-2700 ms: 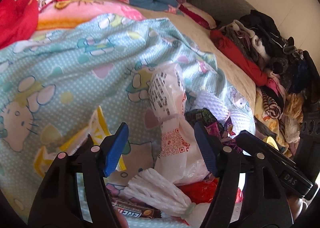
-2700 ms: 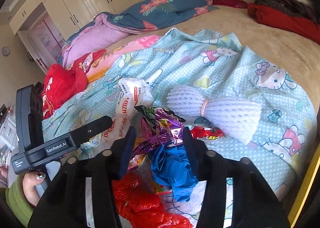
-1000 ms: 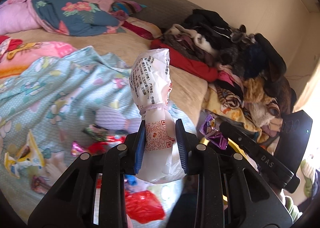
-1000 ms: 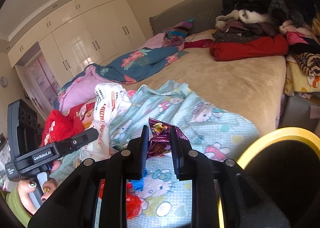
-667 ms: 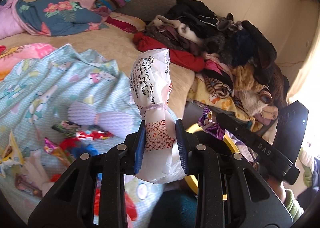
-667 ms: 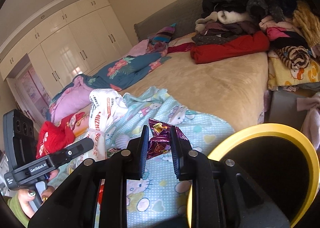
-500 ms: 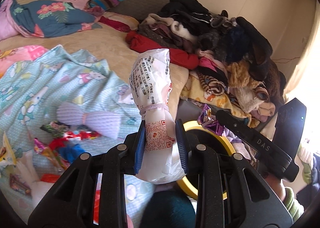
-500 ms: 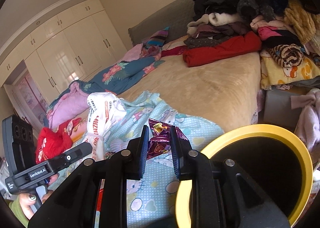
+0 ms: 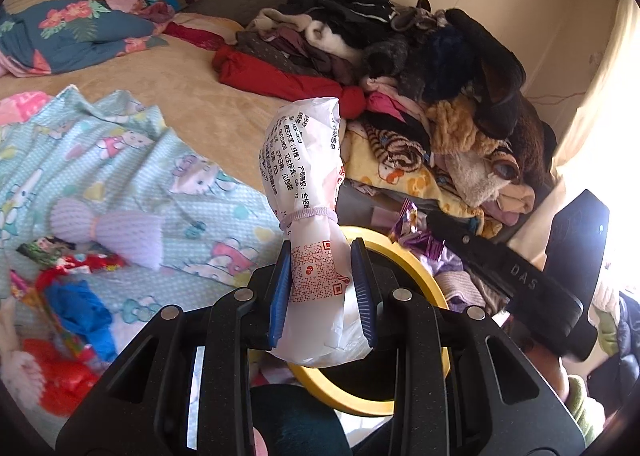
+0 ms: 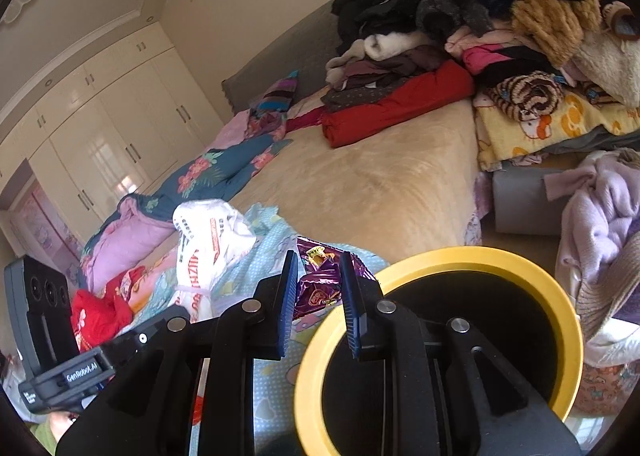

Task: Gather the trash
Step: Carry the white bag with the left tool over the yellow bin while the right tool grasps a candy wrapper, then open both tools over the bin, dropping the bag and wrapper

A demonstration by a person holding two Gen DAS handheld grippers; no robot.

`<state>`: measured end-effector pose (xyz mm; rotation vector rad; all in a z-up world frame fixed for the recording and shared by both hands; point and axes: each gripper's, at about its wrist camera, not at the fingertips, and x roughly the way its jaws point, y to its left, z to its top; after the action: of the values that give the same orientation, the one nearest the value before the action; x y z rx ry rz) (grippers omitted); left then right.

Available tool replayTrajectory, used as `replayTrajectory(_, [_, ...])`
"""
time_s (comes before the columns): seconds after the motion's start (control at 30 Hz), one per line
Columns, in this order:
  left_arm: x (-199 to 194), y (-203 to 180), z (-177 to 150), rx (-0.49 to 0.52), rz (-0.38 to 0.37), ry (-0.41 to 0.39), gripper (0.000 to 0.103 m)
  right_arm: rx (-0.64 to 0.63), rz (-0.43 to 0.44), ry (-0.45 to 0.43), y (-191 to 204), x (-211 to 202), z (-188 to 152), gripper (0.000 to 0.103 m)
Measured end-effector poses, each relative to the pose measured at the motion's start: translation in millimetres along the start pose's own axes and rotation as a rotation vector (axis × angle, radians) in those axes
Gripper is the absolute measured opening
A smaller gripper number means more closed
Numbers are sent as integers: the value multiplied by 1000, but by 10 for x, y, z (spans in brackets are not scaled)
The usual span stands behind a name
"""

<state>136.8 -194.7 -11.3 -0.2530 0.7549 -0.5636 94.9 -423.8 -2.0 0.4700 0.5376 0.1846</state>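
My left gripper (image 9: 320, 256) is shut on a white printed plastic bag (image 9: 308, 160) tied with a band; the bag stands up between the blue pads, over the near rim of a yellow-rimmed black bin (image 9: 416, 260). My right gripper (image 10: 318, 260) is shut on a crumpled purple foil wrapper (image 10: 320, 288) at the left rim of the same bin (image 10: 440, 260). The purple wrapper (image 9: 412, 232) also shows in the left wrist view, beyond the bin. The white bag (image 10: 208, 240) appears at the left of the right wrist view.
On the light blue cartoon sheet (image 9: 120, 160) lie a white foam net (image 9: 120, 232), blue plastic (image 9: 80, 312) and red wrappers (image 9: 64, 384). A heap of clothes (image 9: 400, 56) fills the bed's far right. A lilac garment (image 10: 600, 216) lies beside the bin.
Both grippers have swung right, away from the trash on the sheet, carrying the bag and the wrapper. The yellow-rimmed bin has come into full view beneath them.
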Motion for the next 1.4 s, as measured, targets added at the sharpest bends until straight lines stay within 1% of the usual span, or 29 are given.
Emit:
replayTrajectory(0.2, [194, -145, -104, 27, -14, 42, 22, 82, -33, 2, -311, -58, 18, 20])
replayTrajectory(0.37, [394, -247, -229, 46, -19, 87, 22, 107, -62, 9, -491, -72, -22, 21])
replayTrajectory(0.57, [622, -317, -370, 71, -20, 142, 23, 171, -63, 40, -738, -42, -75, 21])
replayTrajectory(0.67, [731, -336, -417, 80, -21, 166, 23, 199, -65, 58, -836, -9, -96, 25])
replayTrajectory(0.7, [770, -343, -428, 82, -27, 173, 23, 209, -64, 65, -868, 2, -107, 27])
replayTrajectory(0.73, [781, -346, -432, 86, -26, 173, 25, 213, -66, 68, -884, 13, -106, 32])
replayTrajectory(0.77, [798, -351, -438, 90, -23, 173, 32, 216, -77, 68, -900, 17, -114, 37])
replayTrajectory(0.8, [802, -353, -446, 96, -12, 168, 39, 216, -87, 66, -910, 16, -114, 46])
replayTrajectory(0.83, [782, -359, -455, 108, 7, 155, 58, 210, -99, 62, -915, 13, -112, 51])
replayTrajectory(0.87, [763, -365, -460, 123, 22, 141, 70, 197, -113, 54, -906, 5, -103, 53])
replayTrajectory(0.9, [731, -370, -468, 139, 31, 125, 74, 183, -126, 48, -893, -1, -98, 57])
replayTrajectory(0.93, [700, -363, -467, 142, 33, 114, 80, 167, -140, 41, -878, -4, -95, 61])
replayTrajectory(0.97, [677, -354, -467, 139, 35, 106, 91, 156, -150, 35, -864, -2, -91, 62])
replayTrajectory(1.03, [603, -326, -459, 124, 43, 73, 93, 135, -163, 21, -825, -10, -92, 71])
replayTrajectory(1.23, [380, -230, -416, 100, 94, -4, 93, 65, -171, -23, -654, -18, -72, 82])
replayTrajectory(1.4, [191, -143, -363, 97, 139, -63, 93, 20, -151, -48, -500, -14, -84, 84])
